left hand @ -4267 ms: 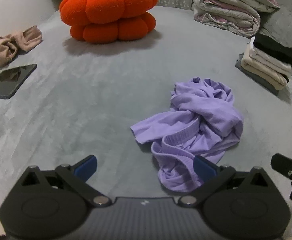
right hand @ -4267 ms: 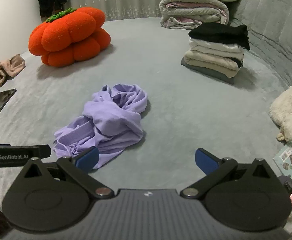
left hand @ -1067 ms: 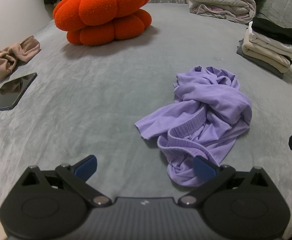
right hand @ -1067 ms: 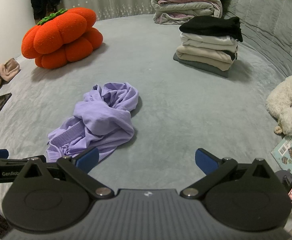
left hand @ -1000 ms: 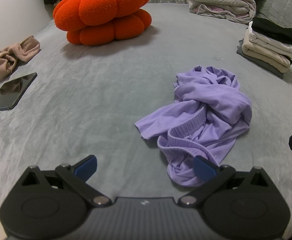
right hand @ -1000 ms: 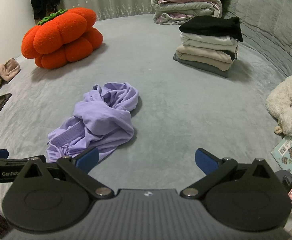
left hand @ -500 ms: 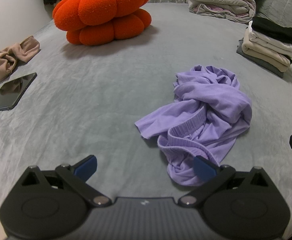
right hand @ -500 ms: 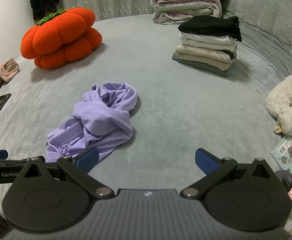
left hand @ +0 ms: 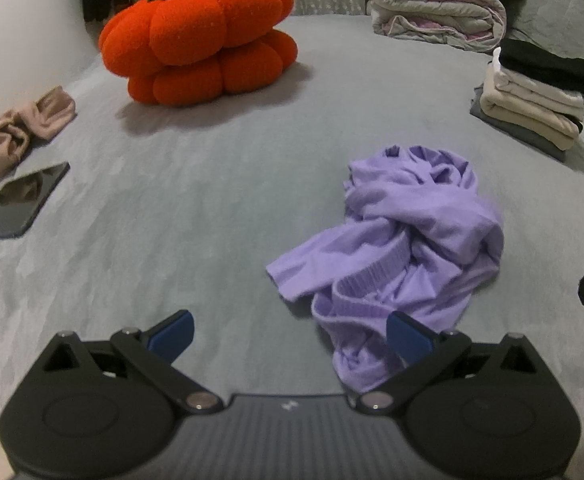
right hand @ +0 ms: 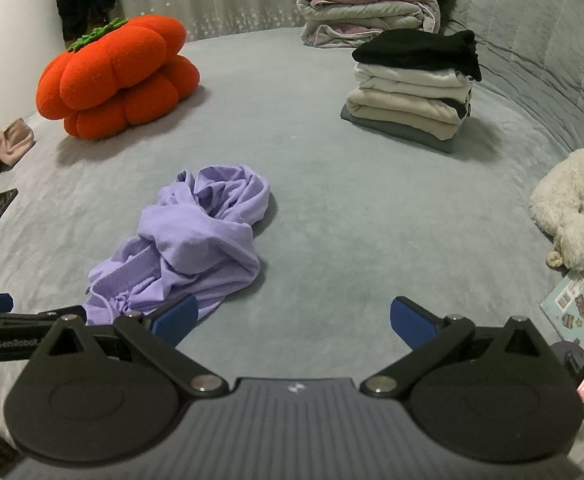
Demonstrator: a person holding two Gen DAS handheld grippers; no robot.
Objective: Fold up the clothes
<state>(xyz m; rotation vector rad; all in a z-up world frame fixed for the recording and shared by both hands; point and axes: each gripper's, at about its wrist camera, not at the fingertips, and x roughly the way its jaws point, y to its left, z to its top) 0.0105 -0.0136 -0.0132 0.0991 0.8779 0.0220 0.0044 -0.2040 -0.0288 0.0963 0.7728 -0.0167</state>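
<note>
Lying crumpled: lilac garment [left hand: 407, 240] bunched on the grey bed [left hand: 196, 208], unfolded, ribbed band showing toward the near edge.
Left gripper [left hand: 290, 334]: jaws apart, empty, right blue pad just over the garment's near hem.
Right gripper [right hand: 292, 320]: jaws apart, holding nothing, garment ahead to its left.
Folded stack [right hand: 411, 88]: far right on the bed, black item on top.
Pumpkin cushion [left hand: 200, 36]: far left.
Phone [left hand: 20, 200]: left edge, beside a beige cloth [left hand: 20, 128].
</note>
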